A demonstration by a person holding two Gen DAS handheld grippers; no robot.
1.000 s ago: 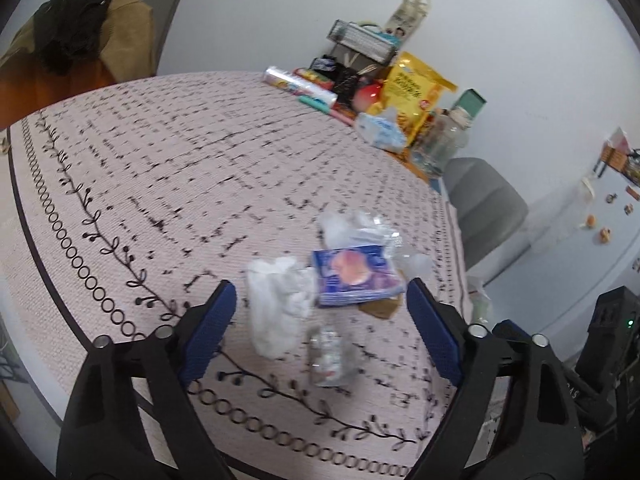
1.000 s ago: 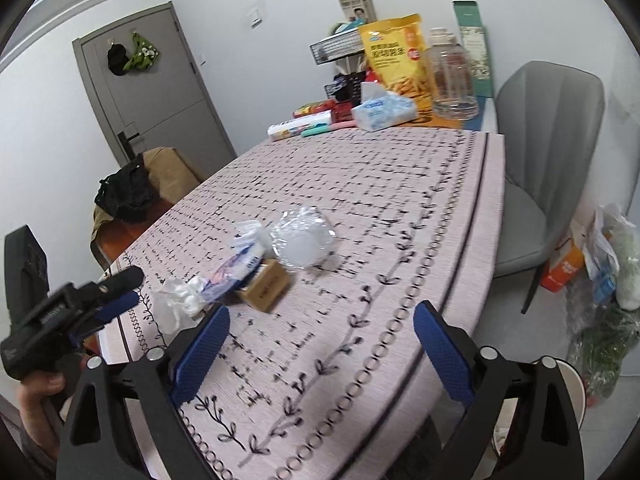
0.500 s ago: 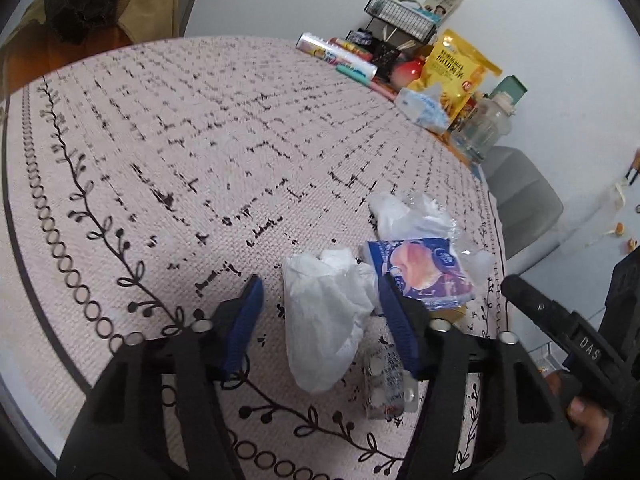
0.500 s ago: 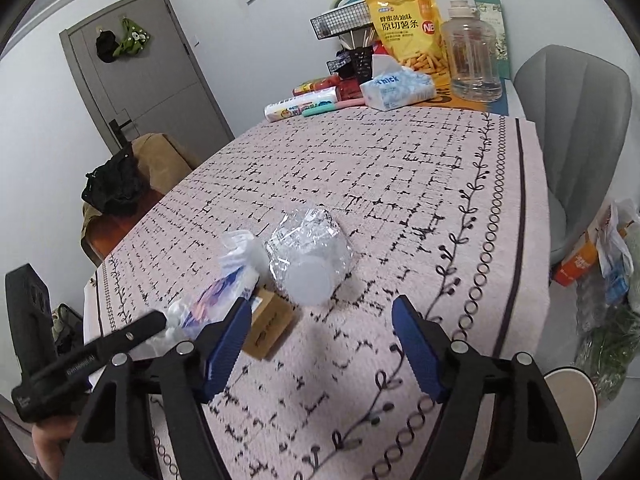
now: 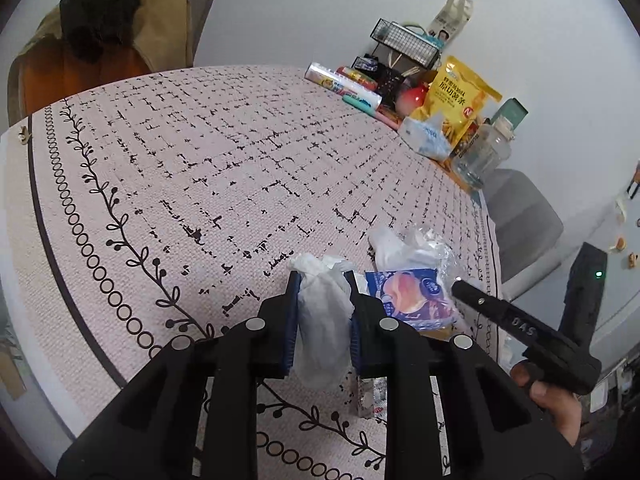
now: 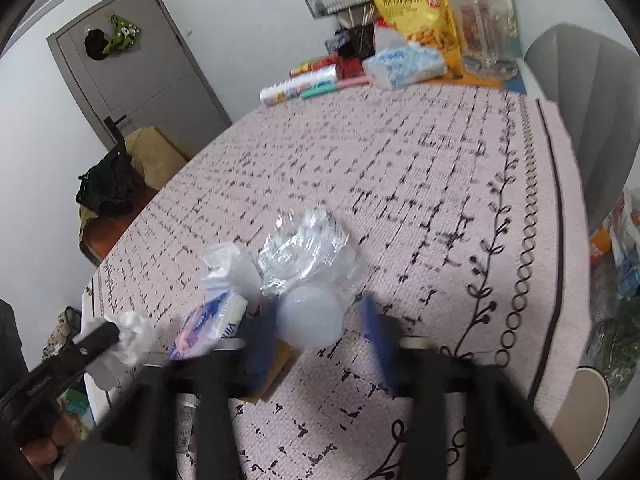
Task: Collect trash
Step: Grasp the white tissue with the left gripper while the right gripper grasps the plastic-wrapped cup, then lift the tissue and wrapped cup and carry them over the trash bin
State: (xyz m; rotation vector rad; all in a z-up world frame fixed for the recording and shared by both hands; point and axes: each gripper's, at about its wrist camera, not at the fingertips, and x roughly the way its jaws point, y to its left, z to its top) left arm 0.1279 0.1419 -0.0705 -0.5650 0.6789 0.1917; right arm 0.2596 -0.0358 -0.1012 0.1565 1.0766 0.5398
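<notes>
The crumpled white tissue [image 5: 324,320] sits pinched tight between the blue pads of the left gripper [image 5: 323,316], near the table's [image 5: 200,168] front edge. At its three o'clock lies a blue snack wrapper [image 5: 412,294], touching it. Over at the right gripper [image 6: 320,332], the jaws are closing around a clear plastic cup [image 6: 310,316] wrapped in crinkled film [image 6: 308,252], one pad not yet touching.

Black left claw [image 5: 323,312] and right claw [image 6: 320,338], blue pads, silver screws.
</notes>
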